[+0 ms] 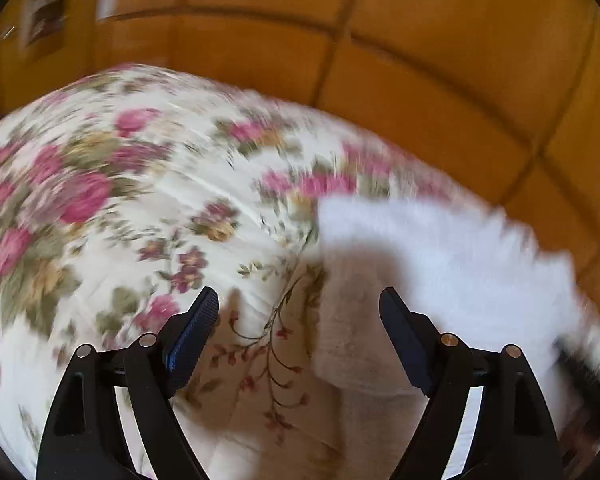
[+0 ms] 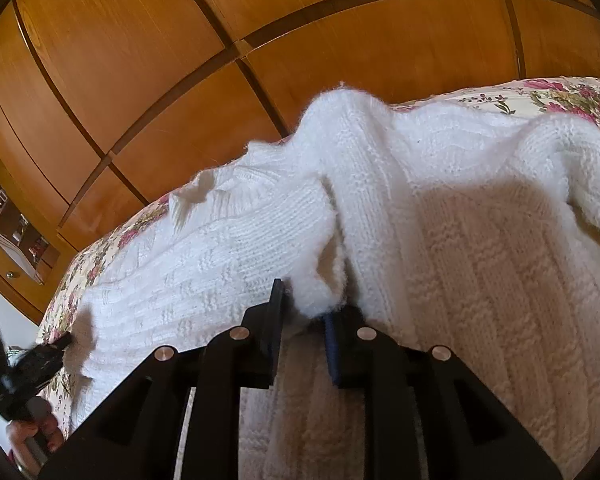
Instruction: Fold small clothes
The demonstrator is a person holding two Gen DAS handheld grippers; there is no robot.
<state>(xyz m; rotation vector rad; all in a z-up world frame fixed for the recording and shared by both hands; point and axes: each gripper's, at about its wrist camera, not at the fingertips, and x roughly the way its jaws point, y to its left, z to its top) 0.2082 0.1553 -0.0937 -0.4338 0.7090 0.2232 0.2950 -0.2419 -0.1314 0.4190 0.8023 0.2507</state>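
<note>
A white knitted sweater (image 2: 480, 240) lies on a floral bedspread (image 1: 140, 200). In the right wrist view my right gripper (image 2: 304, 304) is shut on a fold of the sweater's knit, holding it a little above the rest of the garment. In the left wrist view my left gripper (image 1: 298, 312) is open and empty, just left of the sweater's edge (image 1: 440, 264); this view is motion-blurred. The left gripper also shows at the far left of the right wrist view (image 2: 28, 364), beside the sweater's lower left corner, held by a hand.
A wooden wardrobe (image 2: 180, 60) with panelled doors stands behind the bed. A shelf unit with small items (image 2: 16, 232) is at the left. The bedspread's far edge (image 2: 560, 92) shows at the right.
</note>
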